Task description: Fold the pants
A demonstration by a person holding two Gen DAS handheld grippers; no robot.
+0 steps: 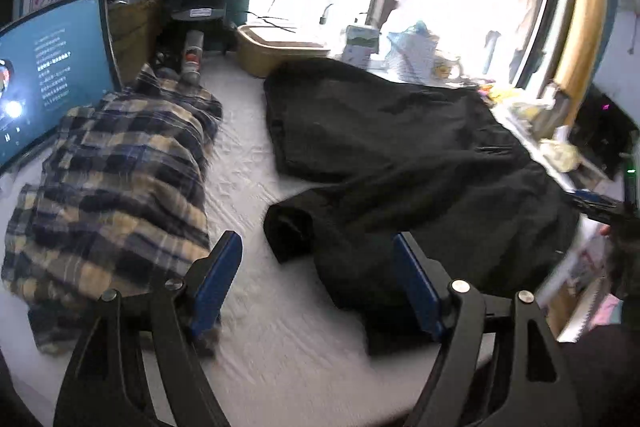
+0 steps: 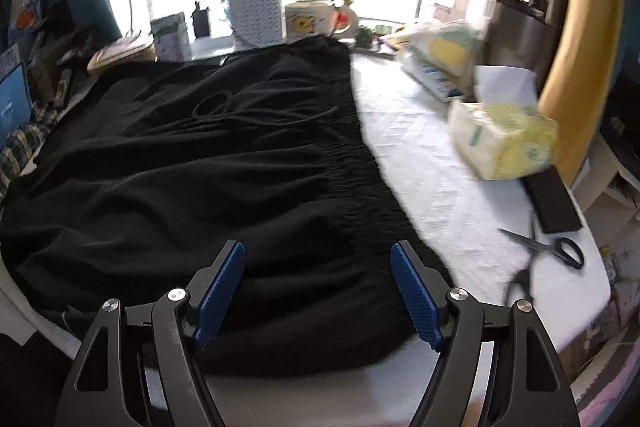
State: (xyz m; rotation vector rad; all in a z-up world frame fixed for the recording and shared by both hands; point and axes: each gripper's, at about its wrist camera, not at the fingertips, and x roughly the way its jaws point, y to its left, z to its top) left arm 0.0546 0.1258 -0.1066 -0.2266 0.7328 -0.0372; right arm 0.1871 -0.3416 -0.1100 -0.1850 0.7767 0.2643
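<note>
I see the worktop point(image 1: 256, 347), covered in white textured cloth, filling most of both views. Black pants point(image 2: 200, 187) are the biggest thing on it, spread flat across the middle. In the right wrist view the gathered waistband runs along their right edge, with the drawstring point(image 2: 224, 111) looped on top of the fabric. In the left wrist view one leg end point(image 1: 288, 231) is folded back onto the white cloth, its cuff opening facing me.

A plaid garment point(image 1: 116, 183) is bunched to the left of the pants, apart from them. A lit tablet screen point(image 1: 52, 83) stands behind it.

On the right side of the worktop I see a yellow tissue pack point(image 2: 504, 139), a black phone point(image 2: 554, 205) just below it, then scissors point(image 2: 548, 247) near the edge. Mugs and small boxes line the window side; details are too blurred to tell.

Left gripper point(image 1: 318, 283): jaws wide apart, nothing between them, hanging over bare cloth just beside the leg end.

Right gripper point(image 2: 318, 291): jaws also spread, sitting over the near edge of the pants, pads not pressing on the fabric.
</note>
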